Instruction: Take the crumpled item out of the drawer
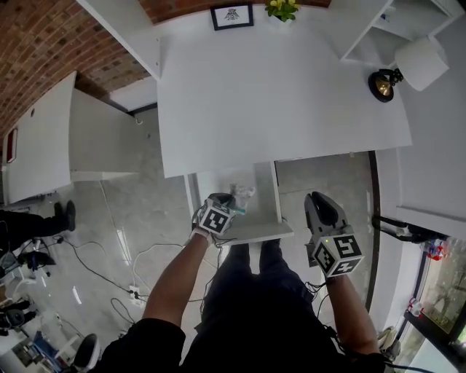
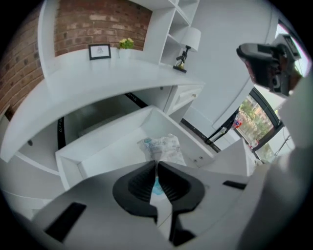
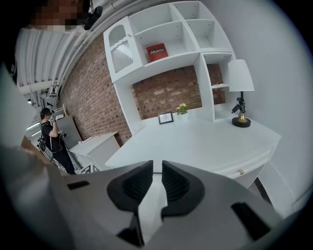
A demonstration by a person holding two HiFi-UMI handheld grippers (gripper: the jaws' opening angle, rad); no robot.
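Note:
Under the white desk the drawer stands pulled out. The crumpled item, a white and blue wrapper, hangs over the drawer's inside. My left gripper reaches down into the drawer from its front edge. In the left gripper view the left gripper is shut on the wrapper, and a blue scrap shows between the pads. My right gripper is to the right of the drawer, clear of it. In the right gripper view the right gripper shows a narrow gap with nothing in it.
A lamp, a picture frame and a potted plant stand at the desk's back. A white cabinet is at the left, and cables lie on the floor. A person stands far off.

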